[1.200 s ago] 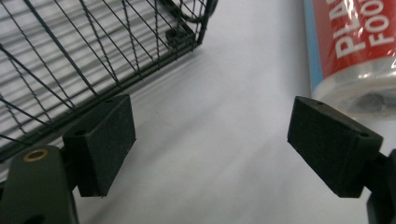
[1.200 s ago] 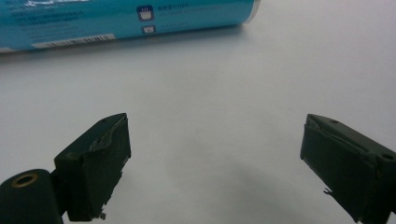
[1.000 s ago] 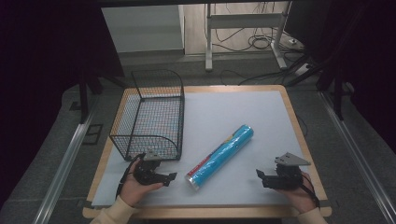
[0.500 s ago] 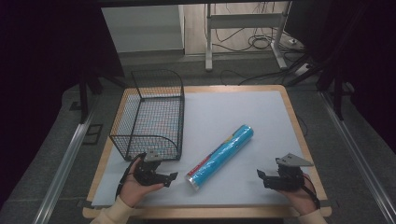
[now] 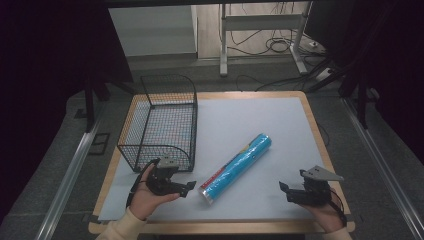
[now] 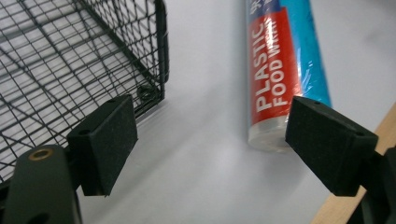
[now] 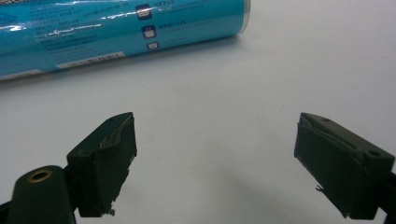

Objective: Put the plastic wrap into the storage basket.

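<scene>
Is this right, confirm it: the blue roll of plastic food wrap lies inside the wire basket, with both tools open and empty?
Not quite. The roll of plastic food wrap lies on the table mat beside the wire basket, as the high view shows. Both tools, left and right, are open and empty.

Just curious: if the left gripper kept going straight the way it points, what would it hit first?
Probably the near end of the roll: it lies just ahead of the left gripper, slightly right of centre. The basket sits off to the left. Depth is uncertain.
</scene>
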A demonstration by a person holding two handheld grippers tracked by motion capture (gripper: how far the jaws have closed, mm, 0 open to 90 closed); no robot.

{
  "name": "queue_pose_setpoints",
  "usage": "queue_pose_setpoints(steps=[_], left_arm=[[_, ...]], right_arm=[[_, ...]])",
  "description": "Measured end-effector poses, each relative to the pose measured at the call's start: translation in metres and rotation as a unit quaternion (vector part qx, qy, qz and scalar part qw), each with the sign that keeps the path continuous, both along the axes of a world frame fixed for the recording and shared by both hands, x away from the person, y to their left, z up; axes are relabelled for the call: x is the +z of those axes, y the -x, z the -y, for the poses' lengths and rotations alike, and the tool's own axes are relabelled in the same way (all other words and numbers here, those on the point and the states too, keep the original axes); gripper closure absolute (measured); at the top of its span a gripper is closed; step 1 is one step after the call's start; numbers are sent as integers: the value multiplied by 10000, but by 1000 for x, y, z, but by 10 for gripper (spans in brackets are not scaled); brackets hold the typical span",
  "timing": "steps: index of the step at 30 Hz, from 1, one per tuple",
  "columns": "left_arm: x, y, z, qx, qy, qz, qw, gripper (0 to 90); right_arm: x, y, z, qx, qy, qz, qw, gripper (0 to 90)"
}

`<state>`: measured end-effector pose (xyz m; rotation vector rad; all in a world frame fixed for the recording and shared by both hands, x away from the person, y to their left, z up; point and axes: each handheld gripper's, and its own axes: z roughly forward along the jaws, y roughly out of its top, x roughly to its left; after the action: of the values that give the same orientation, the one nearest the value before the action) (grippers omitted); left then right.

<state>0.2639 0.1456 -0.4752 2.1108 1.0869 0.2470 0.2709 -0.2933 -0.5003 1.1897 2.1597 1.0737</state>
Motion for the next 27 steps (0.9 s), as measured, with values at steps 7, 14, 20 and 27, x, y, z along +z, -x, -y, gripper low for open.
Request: queue_pose_setpoints(steps=[7, 14, 20, 27], left_arm=[[17, 0, 10, -173, 68, 78, 9998, 167], [25, -3, 29, -377, -14, 143, 9992, 154], [29, -6, 42, -509, -61, 182, 9985, 151], [32, -12, 50, -565, -83, 200, 9982, 151]], right_arm=[[0, -1, -5, 32, 89, 49, 9999, 134], [-2, -3, -7, 70, 151, 56, 9998, 134], [-1, -2, -6, 50, 153, 71, 9998, 134], [-1, -2, -5, 52, 180, 86, 9998, 134]])
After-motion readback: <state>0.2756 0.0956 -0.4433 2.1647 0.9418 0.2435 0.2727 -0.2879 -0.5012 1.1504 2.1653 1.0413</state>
